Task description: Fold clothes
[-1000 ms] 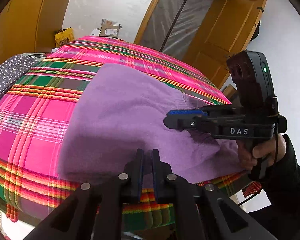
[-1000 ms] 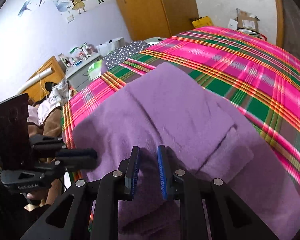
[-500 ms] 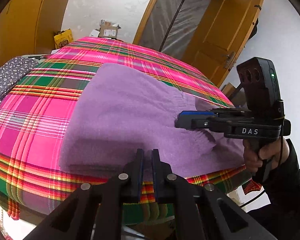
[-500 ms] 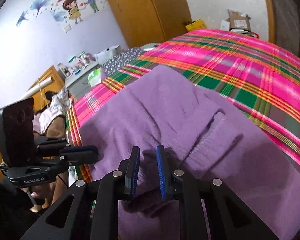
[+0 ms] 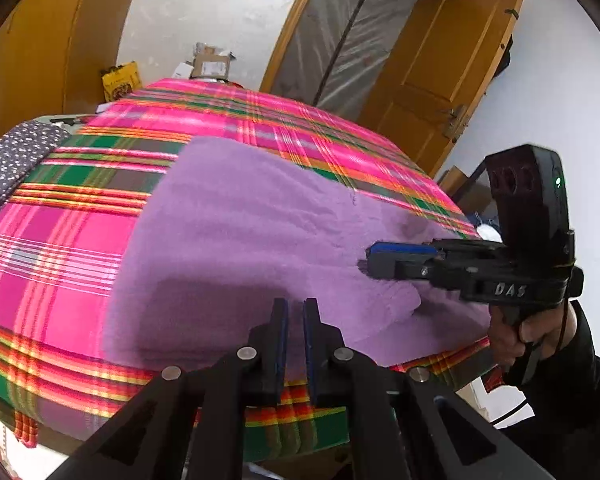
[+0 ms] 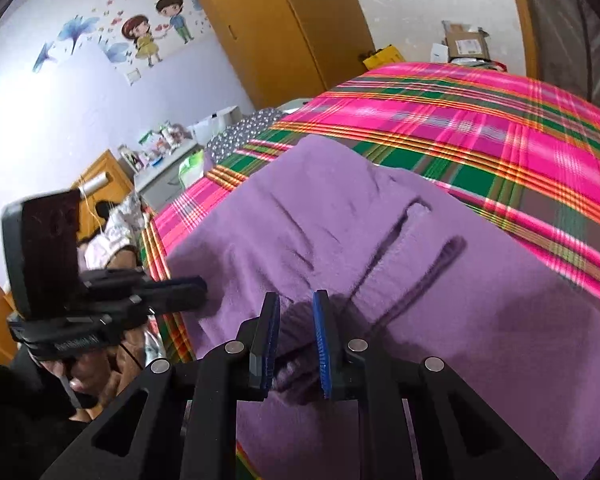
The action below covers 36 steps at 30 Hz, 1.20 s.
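The purple garment [image 5: 236, 240] lies partly folded on the plaid bedspread [image 5: 52, 248], the right gripper [image 6: 296, 340] pinches a fold of it, the left gripper [image 5: 294, 344] is nearly closed and empty, so one-sided pulling may drag the layers askew

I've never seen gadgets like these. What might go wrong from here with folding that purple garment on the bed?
1. The right gripper pinches only a small bunch of the purple garment, so the cloth may slip free mid-fold.
2. The garment lies right at the near edge of the plaid bedspread; a pull might drag it off.
3. The creases could get folded in.
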### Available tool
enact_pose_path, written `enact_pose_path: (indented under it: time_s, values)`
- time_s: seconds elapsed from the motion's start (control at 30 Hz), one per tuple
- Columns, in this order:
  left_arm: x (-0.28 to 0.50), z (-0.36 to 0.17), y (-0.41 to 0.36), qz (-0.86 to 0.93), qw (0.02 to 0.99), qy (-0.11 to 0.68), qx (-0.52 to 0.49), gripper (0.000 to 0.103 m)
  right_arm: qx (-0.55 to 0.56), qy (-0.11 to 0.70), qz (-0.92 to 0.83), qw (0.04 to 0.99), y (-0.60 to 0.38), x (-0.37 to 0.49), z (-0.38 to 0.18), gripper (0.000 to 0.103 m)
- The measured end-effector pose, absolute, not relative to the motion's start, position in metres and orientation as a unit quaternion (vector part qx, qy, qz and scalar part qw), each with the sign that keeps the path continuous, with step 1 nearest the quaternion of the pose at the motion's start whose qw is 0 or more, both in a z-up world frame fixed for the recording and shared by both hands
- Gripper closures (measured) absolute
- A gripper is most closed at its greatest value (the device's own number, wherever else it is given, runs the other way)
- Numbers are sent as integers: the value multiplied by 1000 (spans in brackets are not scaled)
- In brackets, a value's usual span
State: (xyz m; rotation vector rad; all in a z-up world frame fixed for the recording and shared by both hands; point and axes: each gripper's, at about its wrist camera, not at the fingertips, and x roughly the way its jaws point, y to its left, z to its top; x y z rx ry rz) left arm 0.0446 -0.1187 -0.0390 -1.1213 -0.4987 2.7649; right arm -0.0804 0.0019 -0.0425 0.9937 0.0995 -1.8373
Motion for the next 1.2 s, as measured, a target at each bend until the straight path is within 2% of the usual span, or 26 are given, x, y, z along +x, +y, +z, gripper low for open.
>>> enact_pose_path:
  time_s: [0.47,0.57,1.03,1.17,1.2]
  values:
    - [19,-30,-94,913,103,-139,-369,96,405,-41,-814,414,82,-95,-37,84]
    - [15,-31,-86,910,114,-133,-375,96,407,-69,-824,389,110,-100,-38,75]
    - [1,-36,-75,908,124,-126,-379,96,362,-191,-875,260,233,-106,-27,73]
    - [1,-29,-79,908,129,-140,-373,96,339,-220,-891,206,279,-97,-21,69]
    - [1,-26,-78,910,131,-141,-367,96,333,-229,-894,194,290,-93,-20,64]
